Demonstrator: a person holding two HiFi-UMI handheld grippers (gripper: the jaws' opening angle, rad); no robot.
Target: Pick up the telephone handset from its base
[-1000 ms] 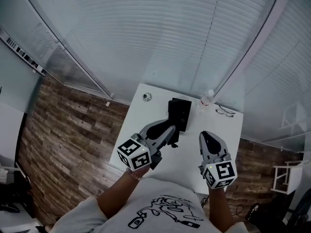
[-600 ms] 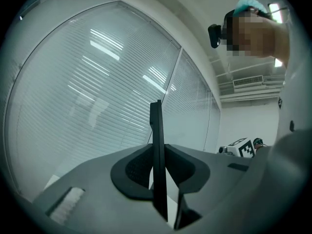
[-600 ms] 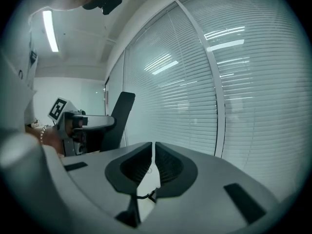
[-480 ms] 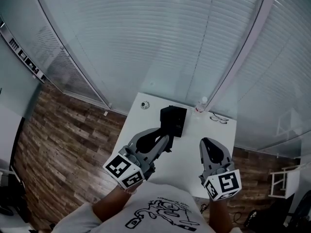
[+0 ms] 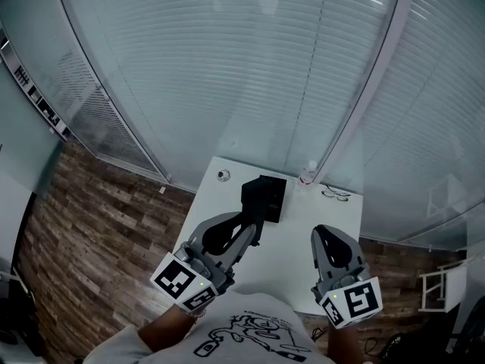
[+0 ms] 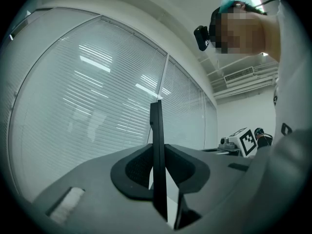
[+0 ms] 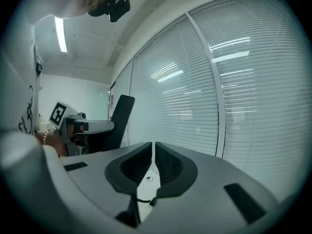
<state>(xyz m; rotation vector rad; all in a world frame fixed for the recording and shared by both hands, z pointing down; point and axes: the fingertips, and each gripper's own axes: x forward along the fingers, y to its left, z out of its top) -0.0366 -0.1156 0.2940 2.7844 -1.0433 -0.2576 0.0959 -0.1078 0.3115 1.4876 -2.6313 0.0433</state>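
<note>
The left gripper (image 6: 157,130) was clamped on the telephone handset (image 6: 157,155), which stood edge-on between its jaws as a thin black bar, its long axis running on past the tips. In the head view that gripper (image 5: 246,233) was held just short of the base (image 5: 264,198), which sat ahead of it on the white table (image 5: 292,241); the handset looked clear of the base, so the pick-up seemed largely made. Any return to the cradle would run forward and down from the left hand, the nearer of the two. The right gripper (image 7: 152,147) had its jaws drawn together with nothing between them and hung off to the base's right side, apart from it. Beyond the base, at the table's far edge, stood a small bottle (image 5: 307,174), its contents too small to tell, with a pair of glasses (image 5: 334,195) beside it and a small round object (image 5: 223,175) near the far left corner
</note>
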